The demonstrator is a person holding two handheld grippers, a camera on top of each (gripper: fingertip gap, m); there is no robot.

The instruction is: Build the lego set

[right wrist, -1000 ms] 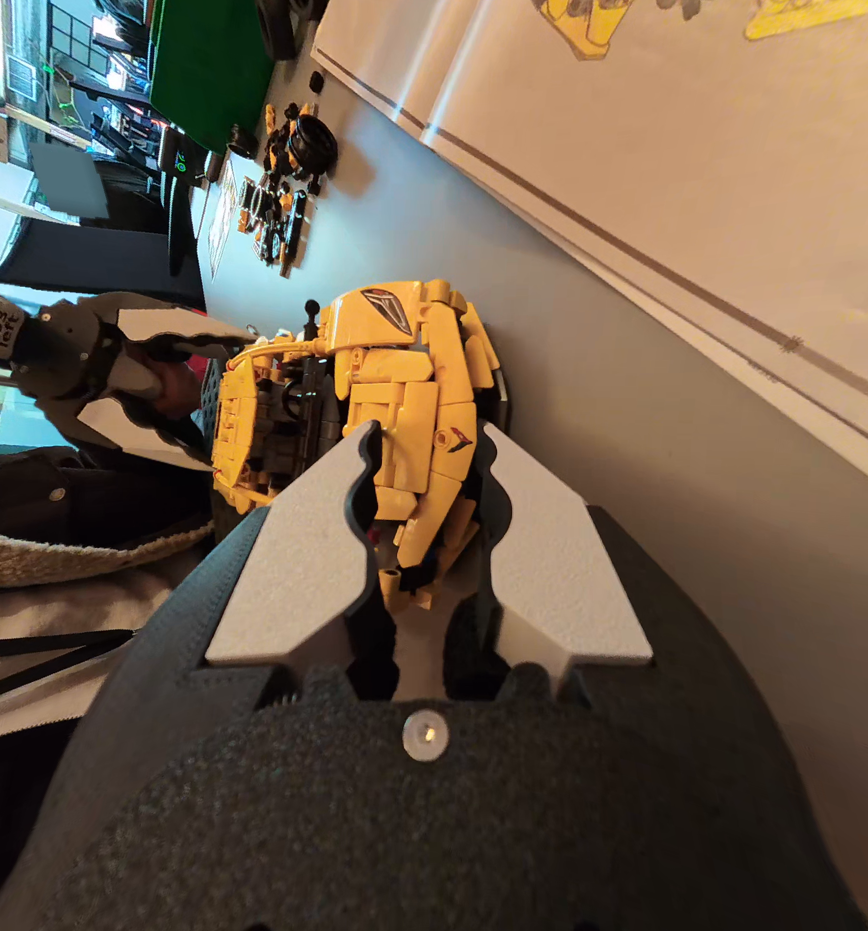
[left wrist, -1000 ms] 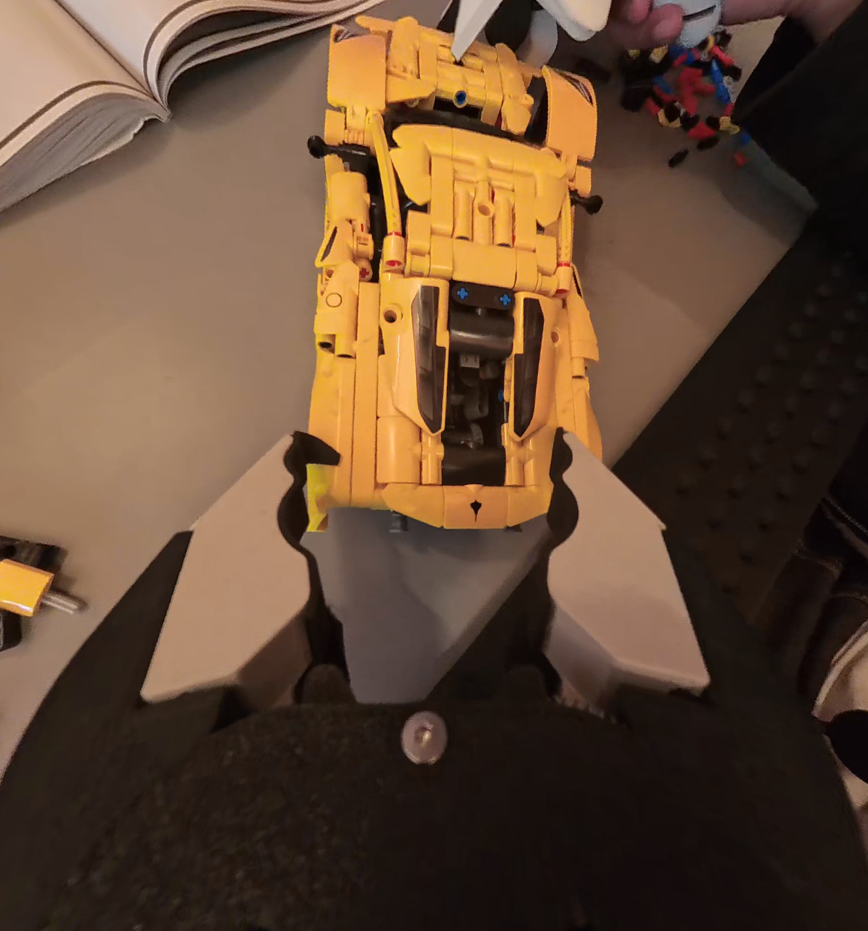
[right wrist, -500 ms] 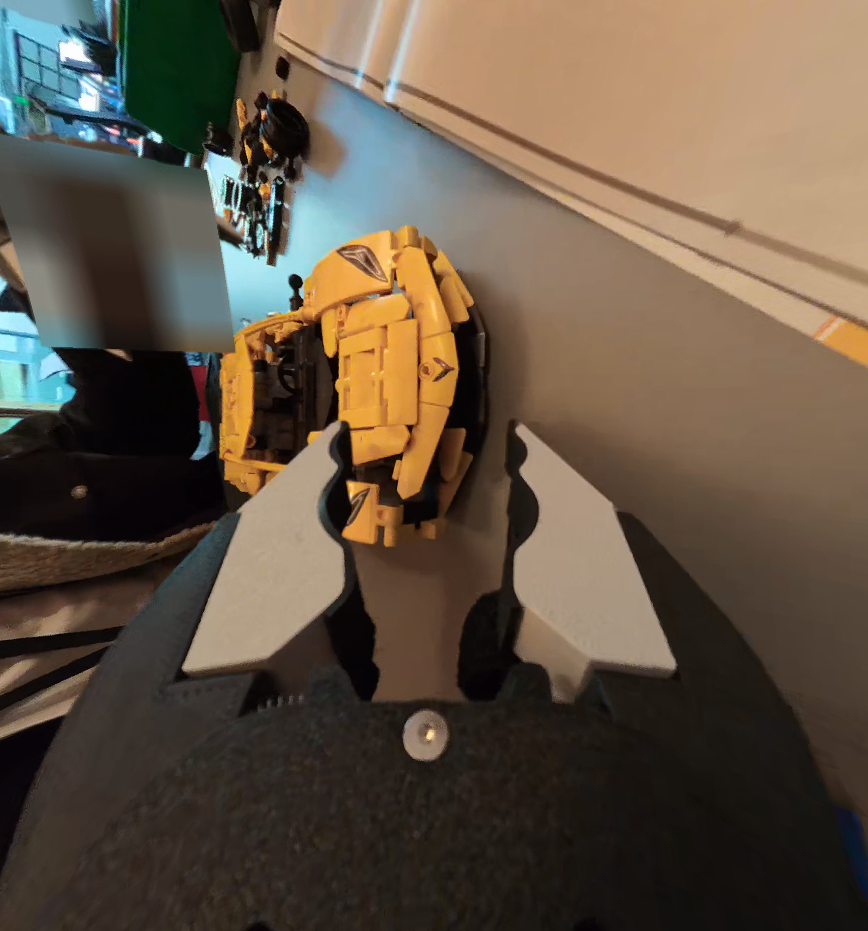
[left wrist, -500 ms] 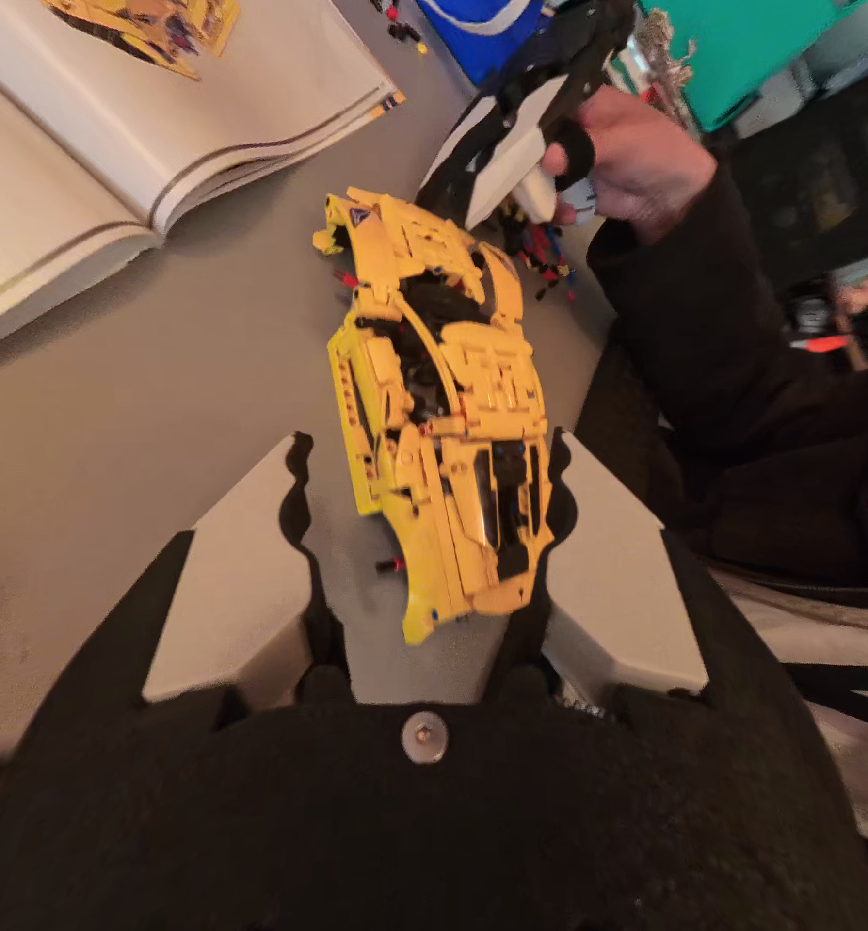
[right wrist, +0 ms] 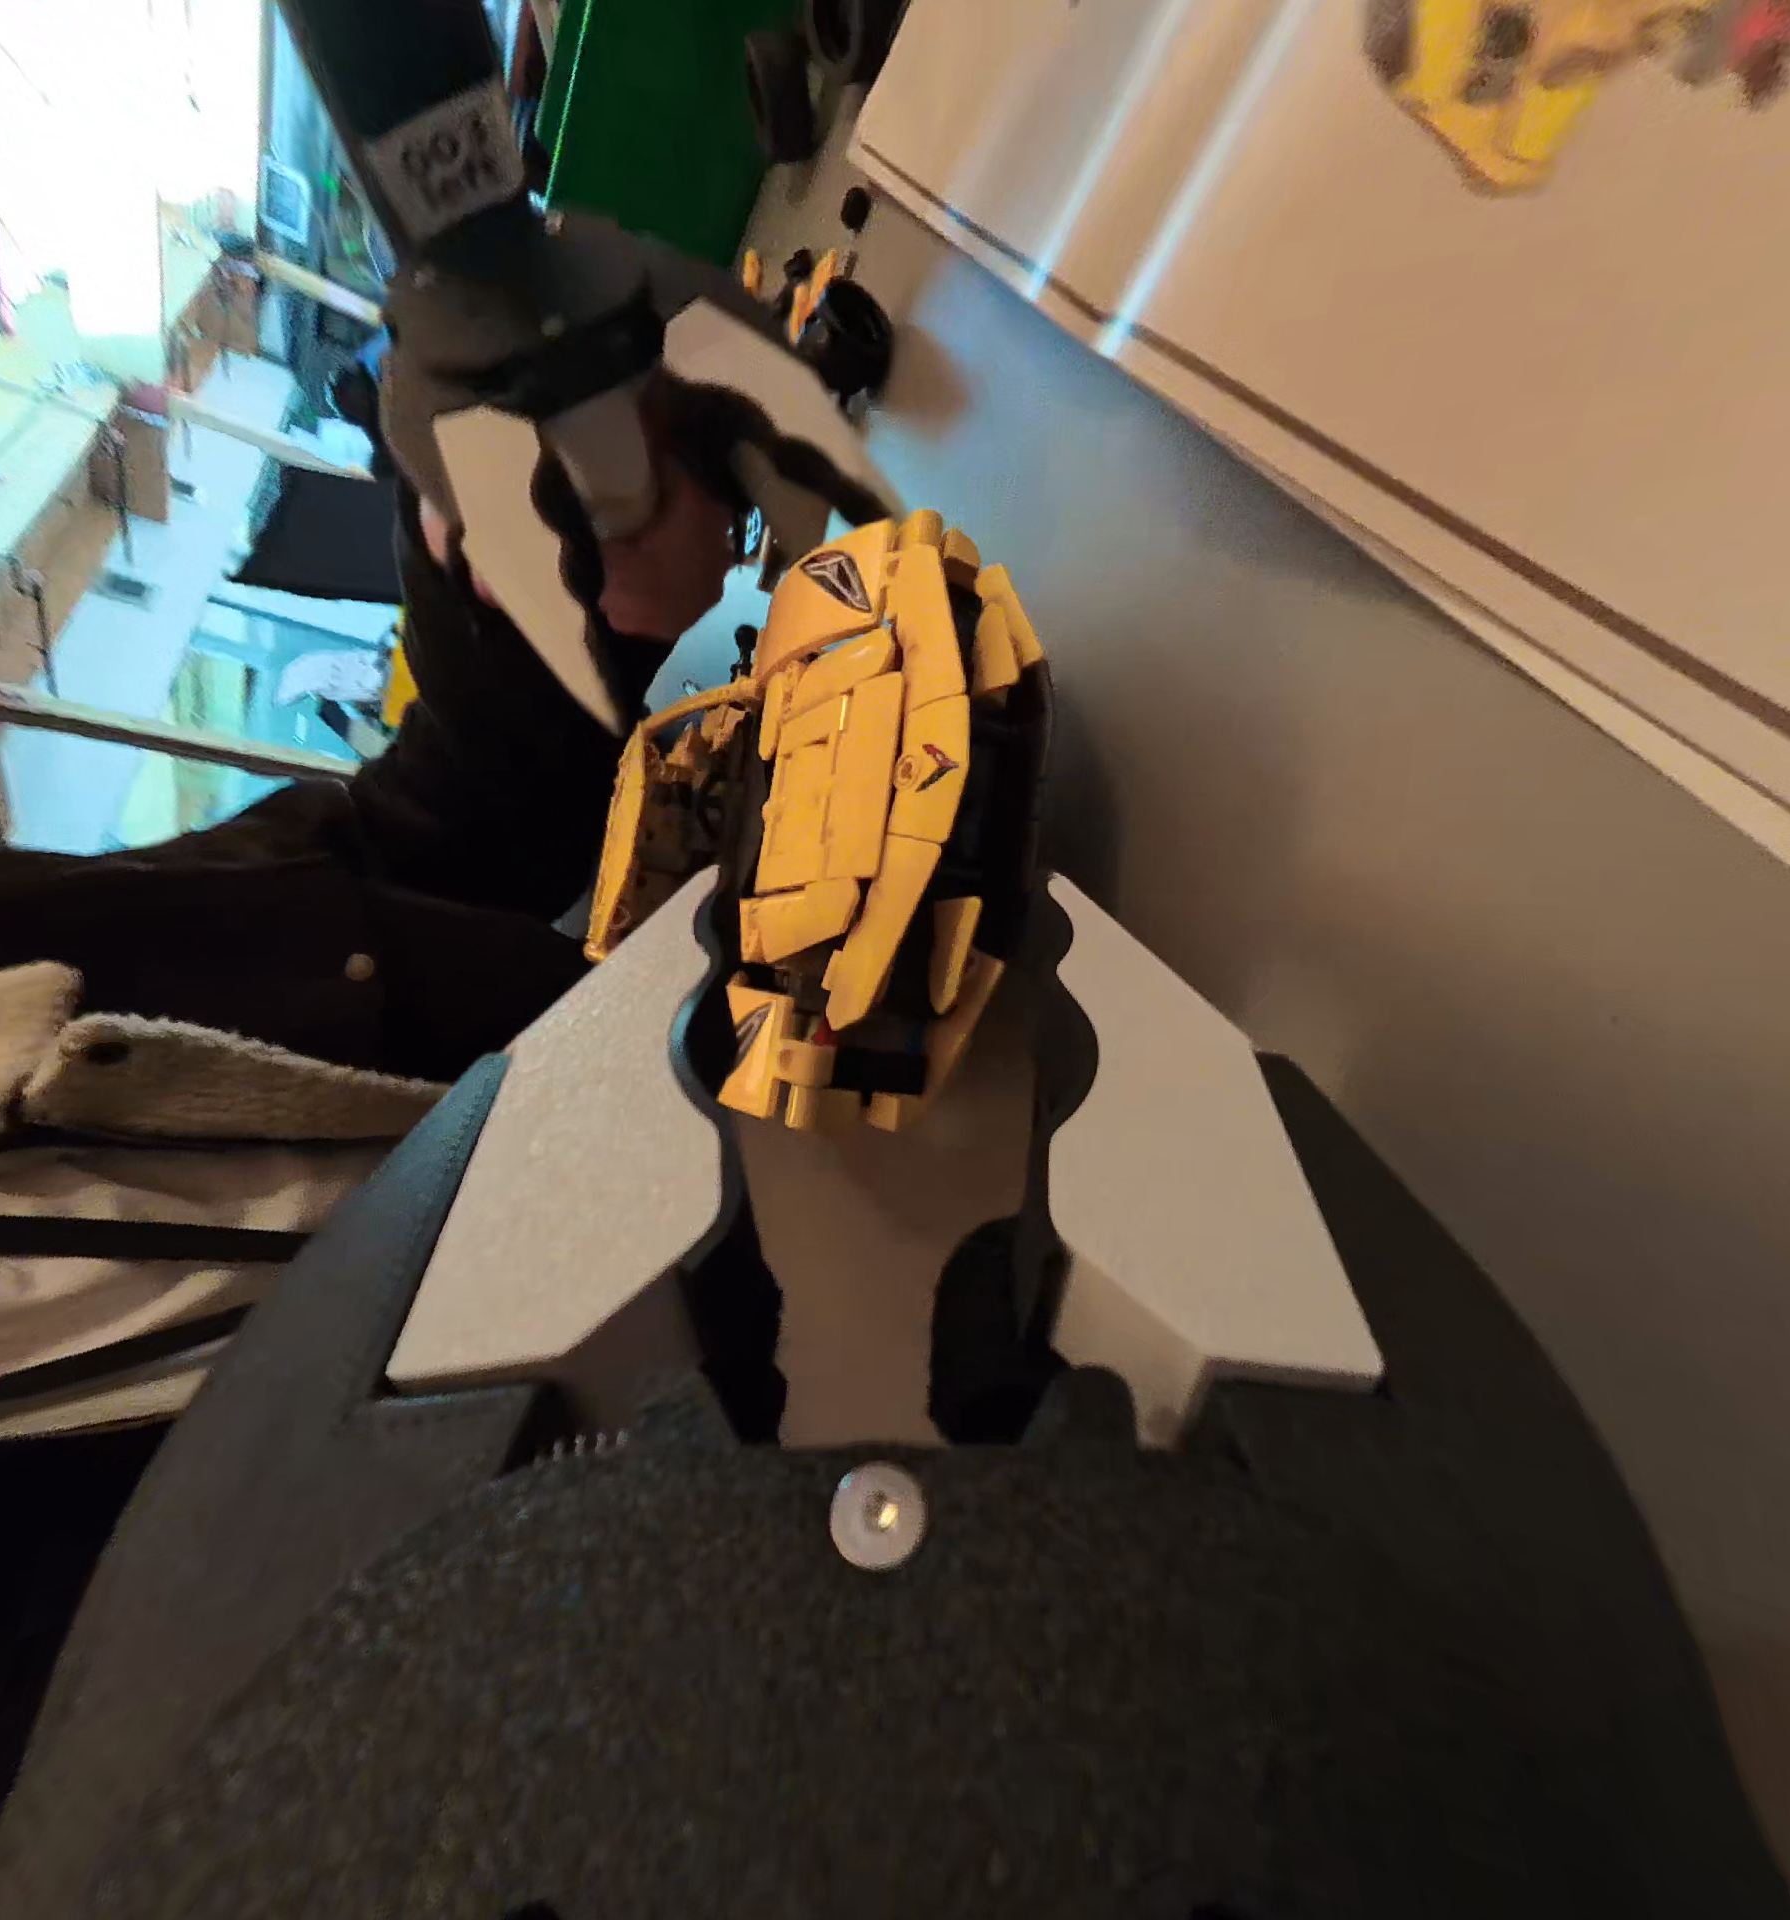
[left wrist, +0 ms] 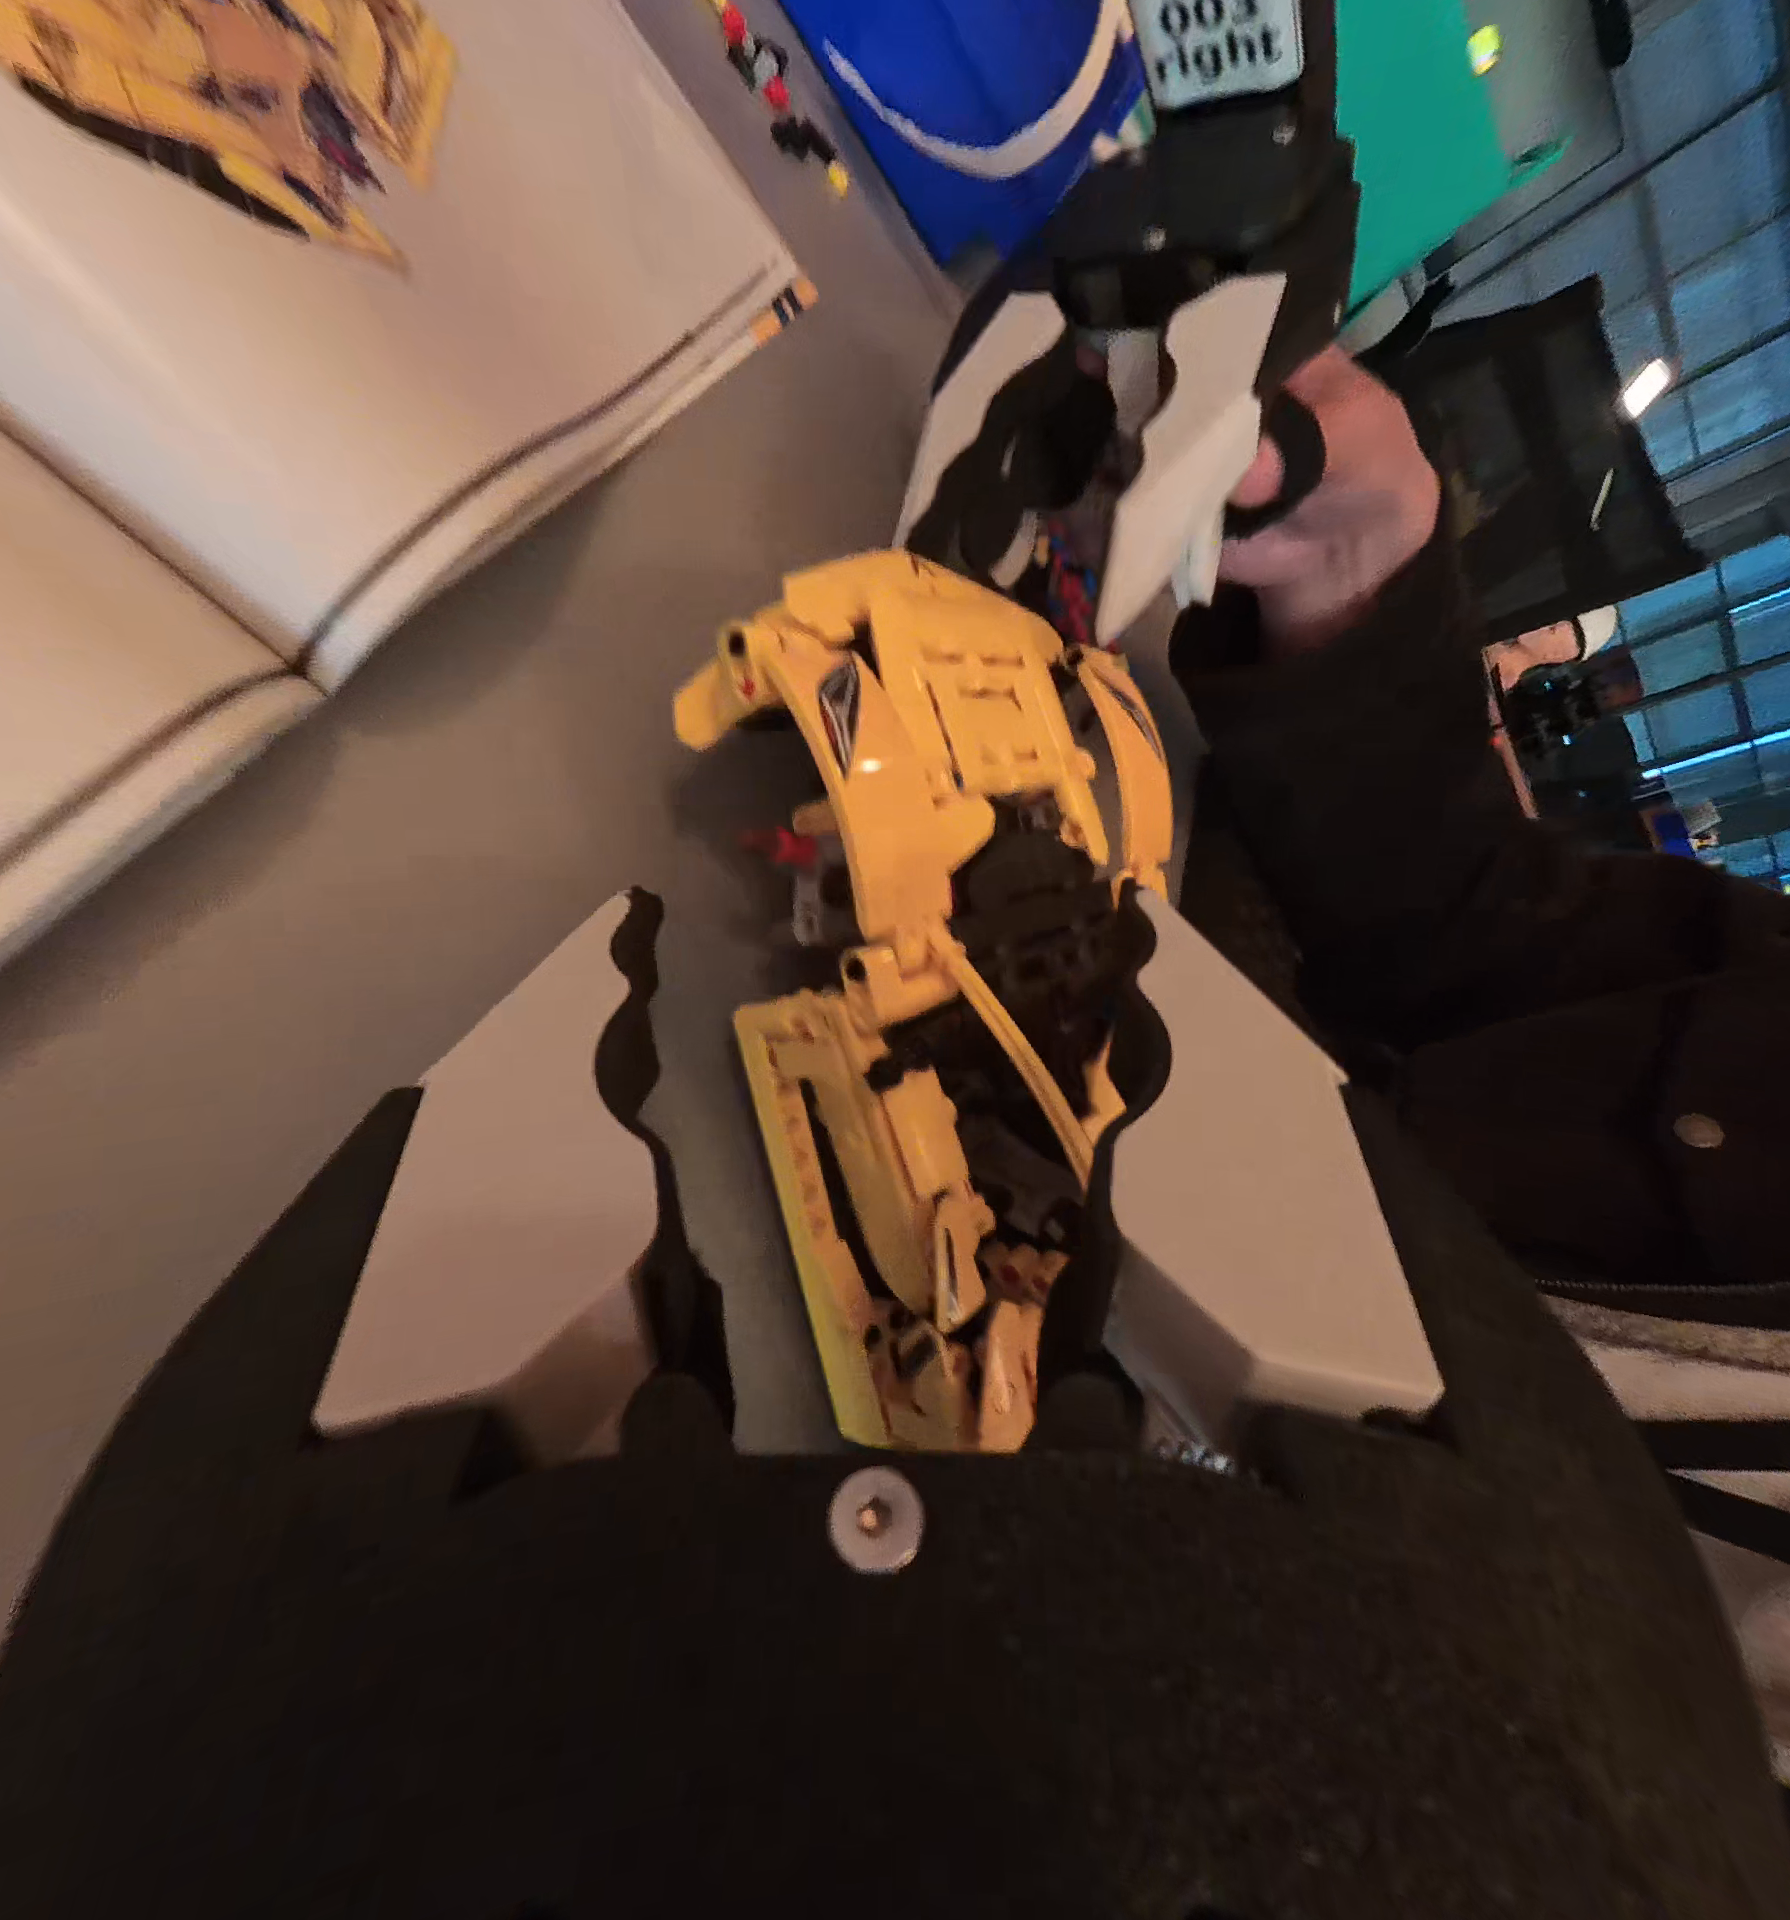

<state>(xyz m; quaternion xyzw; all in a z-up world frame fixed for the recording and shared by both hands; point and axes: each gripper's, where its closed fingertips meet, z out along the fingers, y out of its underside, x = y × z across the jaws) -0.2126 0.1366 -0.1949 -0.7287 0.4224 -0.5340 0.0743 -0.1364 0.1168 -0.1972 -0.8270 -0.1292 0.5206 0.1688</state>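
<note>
The yellow lego car (left wrist: 932, 1039) lies tipped on its side on the grey counter (left wrist: 299, 935), its tail deep between the fingers of the left gripper (left wrist: 886, 914) and its nose between those of the right gripper (right wrist: 880, 894). Both grippers are spread wide; neither looks to be pinching the car, though the right-hand finger of the left gripper sits against its dark underside.

The likely trouble: with nothing clamped, the car could roll or slide on the counter, and a squeeze across the loose body panels might pop some off.

The left wrist view shows the open cabin, a thin curved roof strut and the right gripper hovering beyond the nose. The right wrist view shows the bonnet panels instead. An open instruction book (right wrist: 1493, 364) lies nearby.
</note>
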